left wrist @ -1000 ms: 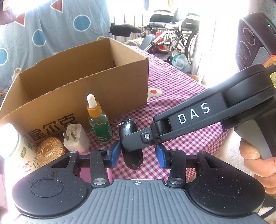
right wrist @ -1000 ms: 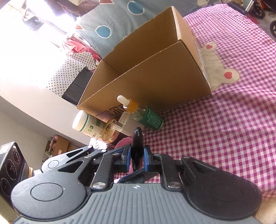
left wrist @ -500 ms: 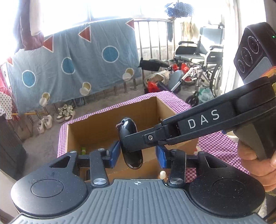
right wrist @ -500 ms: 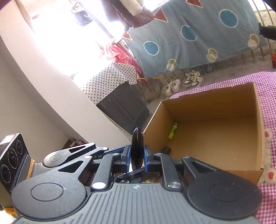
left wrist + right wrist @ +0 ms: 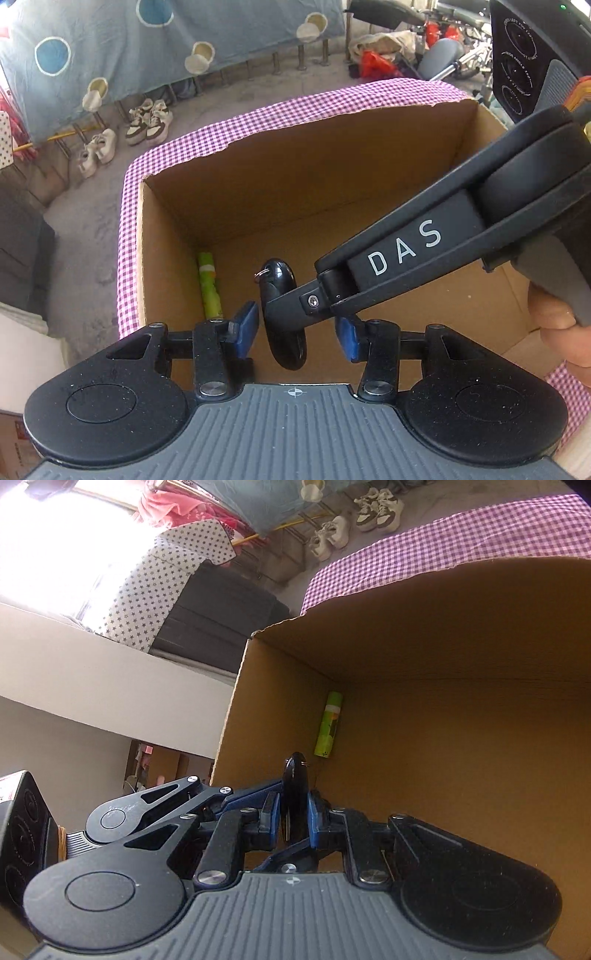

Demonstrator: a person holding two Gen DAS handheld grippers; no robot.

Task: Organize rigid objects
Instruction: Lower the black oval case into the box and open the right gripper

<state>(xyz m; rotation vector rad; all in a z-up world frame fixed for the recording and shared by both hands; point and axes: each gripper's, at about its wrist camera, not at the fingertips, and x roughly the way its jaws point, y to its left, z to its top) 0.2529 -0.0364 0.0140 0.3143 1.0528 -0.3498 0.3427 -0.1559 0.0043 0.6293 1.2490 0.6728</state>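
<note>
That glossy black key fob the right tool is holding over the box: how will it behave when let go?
The black key fob looks hard and rigid, so it should drop without flexing. Its glossy, rounded shell may slide or rock on the cardboard box floor. Held edge-on by the right tool, it will probably tip flat, possibly near the green tube.

the right gripper (image 5: 306, 306) crosses the black key fob (image 5: 282, 291), covering its middle in the left wrist view. in the right wrist view the fob (image 5: 293, 794) shows edge-on only, its faces hidden by the blue pads (image 5: 273, 810). the green tube (image 5: 209, 284) has its near end cut off behind the left gripper (image 5: 295, 334); its label print is too small to read. the cardboard box (image 5: 461, 657) runs off the right edge, its near wall hidden.
</note>
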